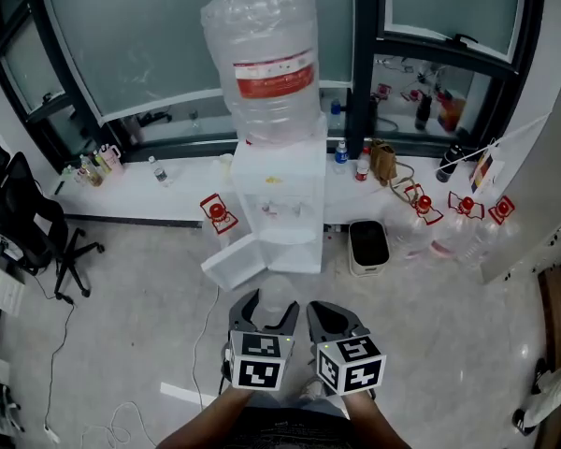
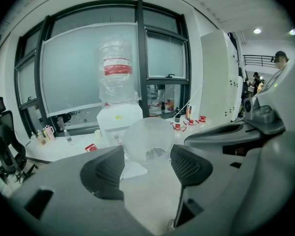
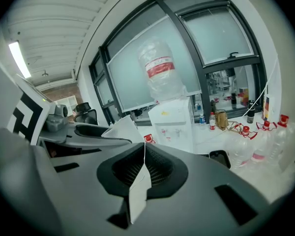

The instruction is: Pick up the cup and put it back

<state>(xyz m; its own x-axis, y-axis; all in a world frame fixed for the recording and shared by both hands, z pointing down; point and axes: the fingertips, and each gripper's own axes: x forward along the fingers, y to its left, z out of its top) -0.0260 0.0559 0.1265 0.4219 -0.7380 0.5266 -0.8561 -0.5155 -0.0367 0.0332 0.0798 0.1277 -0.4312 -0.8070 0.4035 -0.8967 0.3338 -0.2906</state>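
Translucent plastic cup point(image 2: 148, 139) sits between the two dark ribbed fingers point(image 2: 107, 170) of the left gripper point(image 2: 147, 152), which press on its sides. It is carried clear of any surface, its round end turned away from the camera. In the head view the cup point(image 1: 277, 299) shows as a pale shape between those fingers, low in the picture and well above the light tiled floor point(image 1: 122, 325). The left gripper point(image 1: 269, 305) points at the white water dispenser point(image 1: 282, 204), which suggests the cup is lined up with the place it belongs to. I judge the picking up to be done and the putting back yet to come.

Just beside it, the right gripper point(image 1: 335, 316) takes no part in the hold. Its fingers point(image 3: 160, 167) are pressed together on a thin white slip point(image 3: 137, 188), apparently paper, that hangs out towards the camera. It seems parked alongside so as not to block the left one's path.

The dispenser carries a large clear water bottle with a red label point(image 1: 266, 59) upside down on top. A white panel point(image 1: 234, 262) stands out at the dispenser's foot, like an open door; whether the cup goes there or under the taps I cannot tell. A black bin point(image 1: 367, 246) stands to the dispenser's right, and a black office chair point(image 1: 28, 223) well off to the left.
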